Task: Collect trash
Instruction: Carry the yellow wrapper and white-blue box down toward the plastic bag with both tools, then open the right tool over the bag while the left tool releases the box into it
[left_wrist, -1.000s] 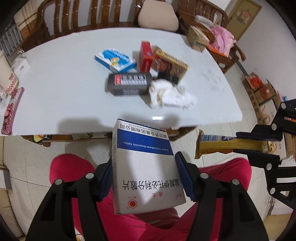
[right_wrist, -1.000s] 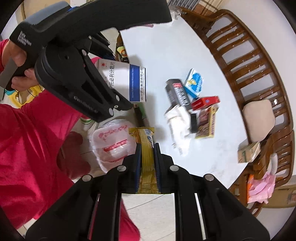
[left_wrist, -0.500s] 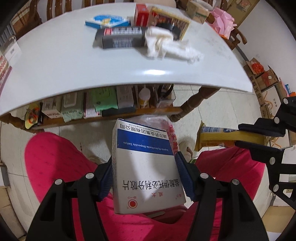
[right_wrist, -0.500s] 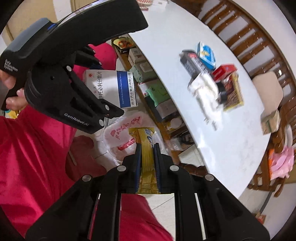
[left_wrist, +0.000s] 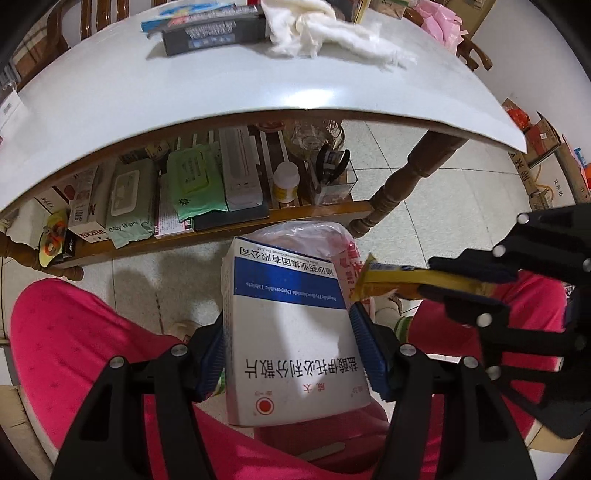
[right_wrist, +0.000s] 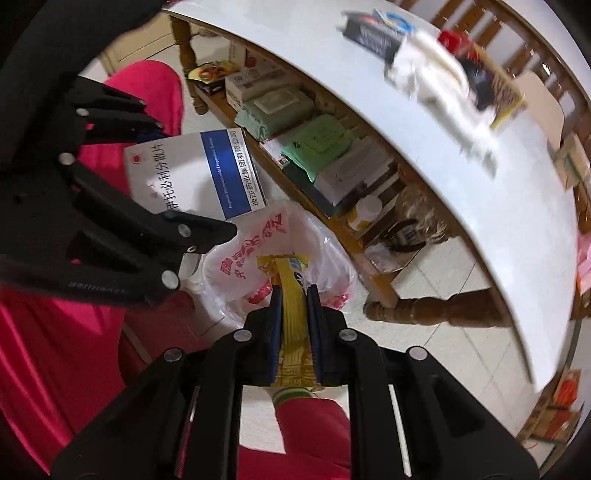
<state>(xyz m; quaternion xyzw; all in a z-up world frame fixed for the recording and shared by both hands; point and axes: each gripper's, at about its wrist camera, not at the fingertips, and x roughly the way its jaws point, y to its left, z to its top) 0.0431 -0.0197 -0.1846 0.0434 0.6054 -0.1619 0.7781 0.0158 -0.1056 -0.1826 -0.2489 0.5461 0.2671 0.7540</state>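
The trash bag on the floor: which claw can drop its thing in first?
Probably the right claw. Its yellow wrapper points straight at the plastic bag, just in front of it. The left claw holds its white box a little behind the bag.

White-and-blue medicine box (left_wrist: 291, 332), held above plastic trash bag (right_wrist: 258, 254); yellow wrapper (right_wrist: 291, 314), pinched flat beside it.

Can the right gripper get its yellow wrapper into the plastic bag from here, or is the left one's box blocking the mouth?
Probably yes. The right gripper, shut on the yellow wrapper, hangs right over the plastic bag. The left gripper's medicine box sits off to one side, apparently not across it.
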